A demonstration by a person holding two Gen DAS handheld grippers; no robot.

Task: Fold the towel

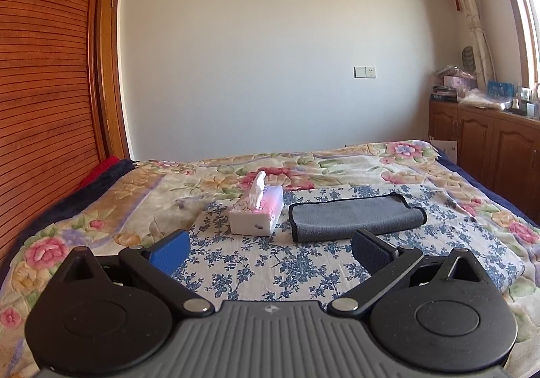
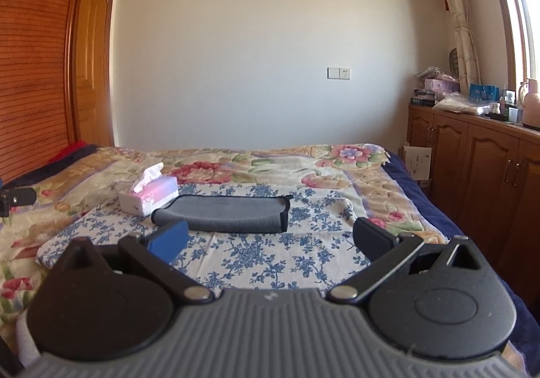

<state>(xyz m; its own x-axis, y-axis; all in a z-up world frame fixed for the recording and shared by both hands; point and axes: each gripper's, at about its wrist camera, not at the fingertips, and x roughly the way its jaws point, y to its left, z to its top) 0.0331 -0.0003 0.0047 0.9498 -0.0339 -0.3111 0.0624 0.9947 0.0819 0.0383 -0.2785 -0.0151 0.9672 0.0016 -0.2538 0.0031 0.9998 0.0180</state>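
A grey towel with a black hem (image 1: 354, 217) lies folded on a blue-flowered cloth (image 1: 270, 263) on the bed. It also shows in the right wrist view (image 2: 226, 212). My left gripper (image 1: 270, 250) is open and empty, held above the cloth in front of the towel and apart from it. My right gripper (image 2: 270, 241) is open and empty too, just short of the towel's near edge. Part of the left gripper (image 2: 17, 199) shows at the left edge of the right wrist view.
A tissue box (image 1: 258, 214) stands just left of the towel, also in the right wrist view (image 2: 150, 197). The flowered bedspread (image 1: 371, 165) covers the bed. A wooden headboard (image 1: 44, 108) is at left. Wooden cabinets (image 2: 472, 169) with clutter on top line the right wall.
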